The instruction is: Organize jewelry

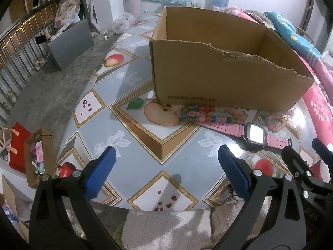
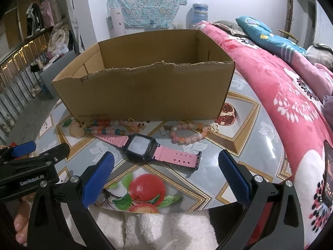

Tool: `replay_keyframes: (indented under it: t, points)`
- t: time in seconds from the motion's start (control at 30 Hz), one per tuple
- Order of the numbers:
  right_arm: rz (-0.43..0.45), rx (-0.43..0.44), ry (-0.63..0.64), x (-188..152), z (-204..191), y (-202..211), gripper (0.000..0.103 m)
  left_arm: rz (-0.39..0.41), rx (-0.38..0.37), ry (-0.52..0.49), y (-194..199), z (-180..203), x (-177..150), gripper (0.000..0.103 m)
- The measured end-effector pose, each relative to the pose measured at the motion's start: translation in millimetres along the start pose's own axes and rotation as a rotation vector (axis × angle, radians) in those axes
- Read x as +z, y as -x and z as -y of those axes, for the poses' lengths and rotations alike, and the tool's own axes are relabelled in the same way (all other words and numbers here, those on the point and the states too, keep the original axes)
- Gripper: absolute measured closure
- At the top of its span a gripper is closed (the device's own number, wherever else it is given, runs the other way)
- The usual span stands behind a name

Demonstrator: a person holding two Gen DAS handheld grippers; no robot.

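An open cardboard box stands on the round table. In front of it lie a pink-strapped watch, a string of multicoloured beads and a pink-orange bead bracelet. A small silver piece lies beside the bracelet. My left gripper is open and empty over the table's near edge, left of the watch. My right gripper is open and empty, just short of the watch.
The table has a fruit-patterned cloth. A pink floral blanket lies at the right with a phone on it. A white towel lies below the near edge. Paper bags and a grey box are on the floor at left.
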State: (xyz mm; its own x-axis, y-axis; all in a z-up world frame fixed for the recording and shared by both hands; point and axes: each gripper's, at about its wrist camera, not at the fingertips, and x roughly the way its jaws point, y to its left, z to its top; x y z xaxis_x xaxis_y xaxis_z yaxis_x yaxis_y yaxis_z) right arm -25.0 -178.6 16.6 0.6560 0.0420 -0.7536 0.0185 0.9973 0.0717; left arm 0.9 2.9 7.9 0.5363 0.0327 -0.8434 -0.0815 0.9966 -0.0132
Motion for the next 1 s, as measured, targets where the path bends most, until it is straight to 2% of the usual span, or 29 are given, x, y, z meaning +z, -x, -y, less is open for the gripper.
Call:
replay_keyframes:
  t: [0.37,1.0]
  points:
    - [0.034,0.037,0.018,-1,4,-2,0.005,-0.014,0.024,-0.029,-8,-2,10,0.008]
    - [0.064,0.097,0.036,-3,12,-12,0.005,-0.043,0.081,-0.057,-31,27,12,0.008]
